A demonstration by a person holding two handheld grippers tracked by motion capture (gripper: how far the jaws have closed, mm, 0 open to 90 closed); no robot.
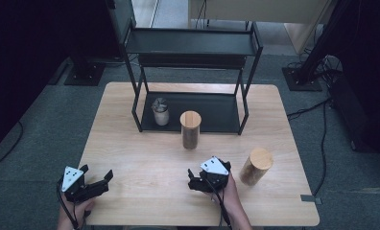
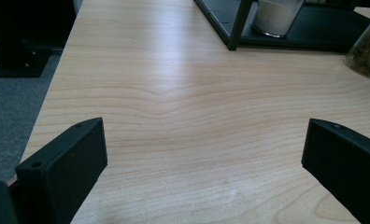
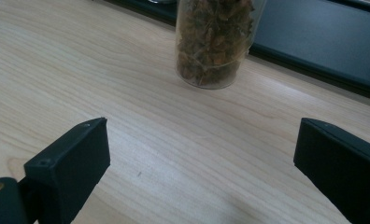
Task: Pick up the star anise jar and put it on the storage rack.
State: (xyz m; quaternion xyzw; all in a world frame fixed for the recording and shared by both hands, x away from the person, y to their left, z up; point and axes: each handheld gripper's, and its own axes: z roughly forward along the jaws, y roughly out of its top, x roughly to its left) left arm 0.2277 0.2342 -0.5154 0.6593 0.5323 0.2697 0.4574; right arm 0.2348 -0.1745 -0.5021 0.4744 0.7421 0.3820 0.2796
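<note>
My left gripper (image 1: 97,172) rests near the table's front left corner, held by a hand, its jaws wide apart with only bare wood between them (image 2: 202,154). My right gripper (image 1: 206,168) sits at the front centre, also open and holding nothing (image 3: 199,154). It points at a clear jar of brown dried pieces (image 3: 214,42) with a wooden lid (image 1: 190,129), which stands upright on the table just ahead of the rack. A second wooden-lidded jar (image 1: 256,166) stands right of my right gripper. A jar of white powder (image 1: 160,111) (image 2: 277,16) stands on the rack's bottom shelf.
A black two-tier metal rack (image 1: 193,48) stands at the back of the wooden table (image 1: 145,158), and its front left leg (image 2: 239,23) rises ahead of my left gripper. Grey carpet and black stand bases surround the table.
</note>
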